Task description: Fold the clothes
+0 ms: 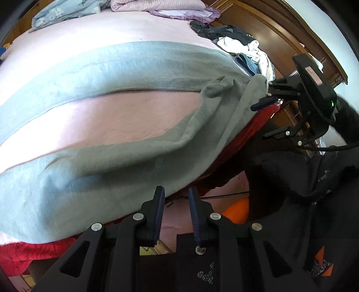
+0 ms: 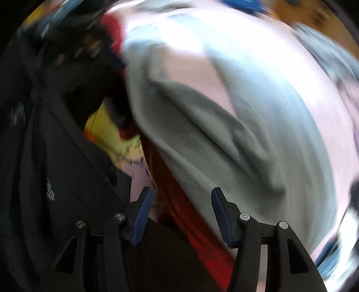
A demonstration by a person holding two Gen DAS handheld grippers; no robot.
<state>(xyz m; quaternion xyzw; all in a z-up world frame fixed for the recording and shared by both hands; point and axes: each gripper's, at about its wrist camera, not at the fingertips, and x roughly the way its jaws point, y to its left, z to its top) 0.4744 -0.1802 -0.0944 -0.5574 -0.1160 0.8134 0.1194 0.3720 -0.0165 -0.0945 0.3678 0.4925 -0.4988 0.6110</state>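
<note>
A: Pale grey-green soft fabric trousers (image 1: 125, 67) — spread across the pink bed sheet (image 1: 107, 121), waist end draped over the bed edge.

B: Left gripper (image 1: 174, 197) — narrow gap, holding nothing. Right gripper (image 2: 182, 202) — wide apart, holding nothing, view blurred.

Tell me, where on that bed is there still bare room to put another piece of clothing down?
The pink sheet lies bare between the two legs of the grey trousers, and again beyond them, up to the pillows. The far right corner is crowded with a clothes pile. The near edge is covered by trousers.
</note>
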